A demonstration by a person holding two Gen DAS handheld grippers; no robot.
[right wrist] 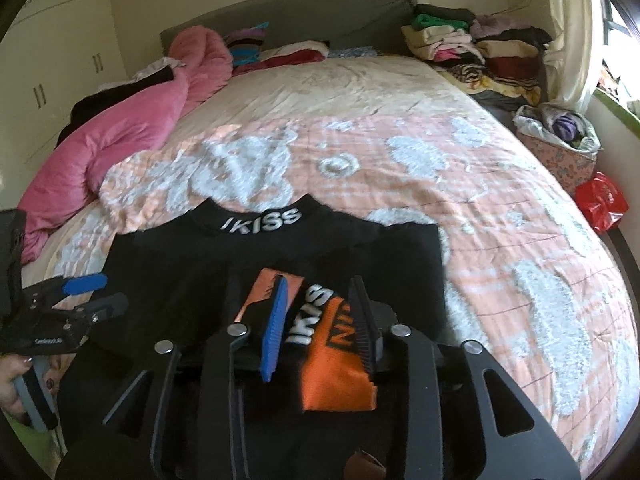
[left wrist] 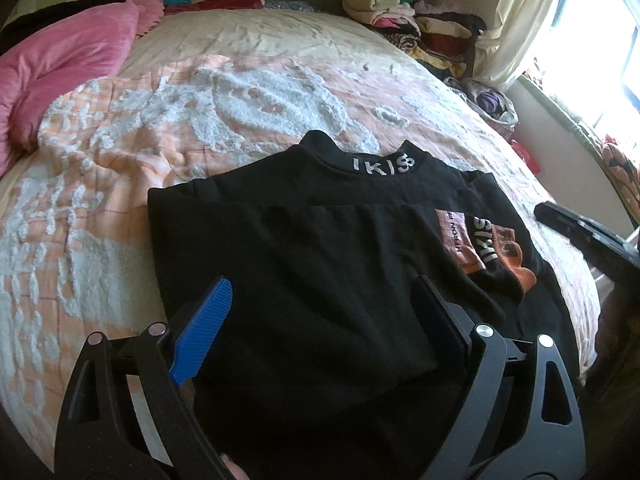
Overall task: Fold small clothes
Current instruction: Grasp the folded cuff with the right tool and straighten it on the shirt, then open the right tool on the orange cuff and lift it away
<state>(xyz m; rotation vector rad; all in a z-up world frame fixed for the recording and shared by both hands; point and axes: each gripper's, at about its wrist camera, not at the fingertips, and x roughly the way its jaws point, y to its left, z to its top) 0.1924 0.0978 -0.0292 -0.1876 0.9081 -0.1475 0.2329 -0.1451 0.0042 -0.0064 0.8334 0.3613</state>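
Observation:
A black top [left wrist: 320, 240] with white "IKISS" lettering on its collar and an orange print lies on the bed, its lower part folded up over the chest. My left gripper [left wrist: 322, 284] stands wide open above the folded lower left part, with nothing gripped. In the right wrist view it [right wrist: 100, 294] shows at the left edge, held by a hand. My right gripper [right wrist: 319, 282] sits over the orange print [right wrist: 336, 376] on the top [right wrist: 180, 280]. Its jaws are a little apart and the cloth lies loose between them. One of its fingers [left wrist: 560, 220] shows at the right of the left wrist view.
The bed [right wrist: 500, 240] has a peach and white tufted cover. A pink duvet [right wrist: 120, 132] lies bunched at the left. Stacks of folded clothes [right wrist: 472, 48] sit by the headboard at the right. A bag of clothes [right wrist: 560, 136] and a red bag [right wrist: 604, 200] stand beside the bed.

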